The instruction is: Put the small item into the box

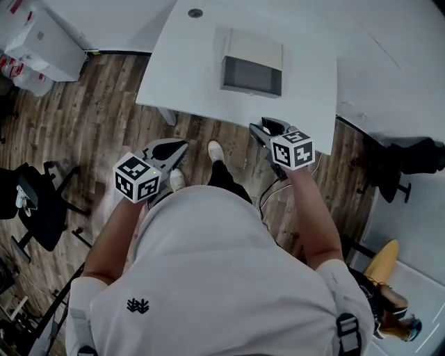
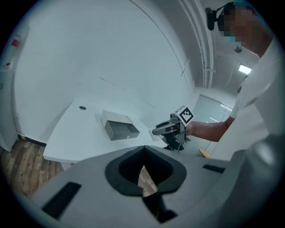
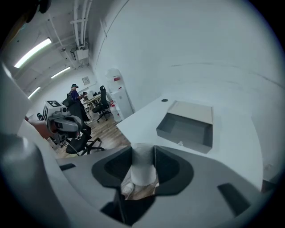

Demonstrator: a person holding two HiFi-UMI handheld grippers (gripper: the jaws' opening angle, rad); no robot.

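An open grey box (image 1: pixel 252 73) with its pale lid behind it sits on the white table (image 1: pixel 188 69), also seen in the left gripper view (image 2: pixel 119 129) and the right gripper view (image 3: pixel 187 129). My right gripper (image 1: pixel 268 128) hangs just off the table's near edge, short of the box, shut on a small white cylinder-like item (image 3: pixel 143 162). My left gripper (image 1: pixel 169 150) is over the wooden floor, left of the table's corner, jaws together and empty (image 2: pixel 143 149). Each gripper shows in the other's view: the right gripper (image 2: pixel 162 130), the left gripper (image 3: pixel 62 124).
A round grommet hole (image 1: pixel 195 12) is at the table's far end. A black office chair (image 1: pixel 38 208) stands at the left, white cabinets (image 1: pixel 42 35) at the far left, another dark chair (image 1: pixel 410 156) at the right. My shoes (image 1: pixel 215 151) are by the table edge.
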